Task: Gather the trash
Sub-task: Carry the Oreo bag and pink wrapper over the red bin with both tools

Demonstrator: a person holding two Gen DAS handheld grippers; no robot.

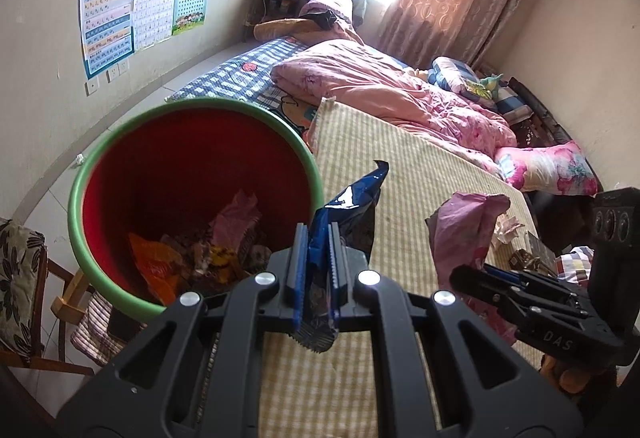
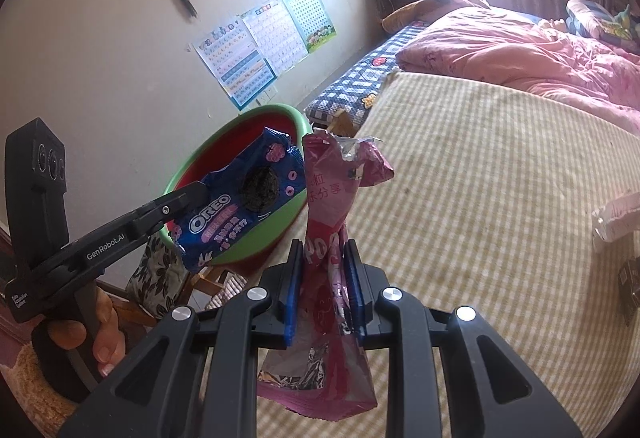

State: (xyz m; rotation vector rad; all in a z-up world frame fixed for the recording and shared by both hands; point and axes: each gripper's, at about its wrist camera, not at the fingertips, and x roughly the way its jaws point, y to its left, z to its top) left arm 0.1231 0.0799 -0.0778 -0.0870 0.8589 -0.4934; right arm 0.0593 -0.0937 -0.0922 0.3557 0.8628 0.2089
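My left gripper is shut on a blue Oreo wrapper and holds it at the right rim of a red bin with a green rim. The bin holds several wrappers. In the right wrist view the Oreo wrapper hangs in front of the bin. My right gripper is shut on a pink snack bag, held above the yellow checked blanket. The pink bag also shows in the left wrist view.
The bin stands beside the bed, next to a wooden chair with a floral cushion. A pink quilt and pillows lie farther up the bed. Crumpled white paper and a dark box lie on the blanket at right.
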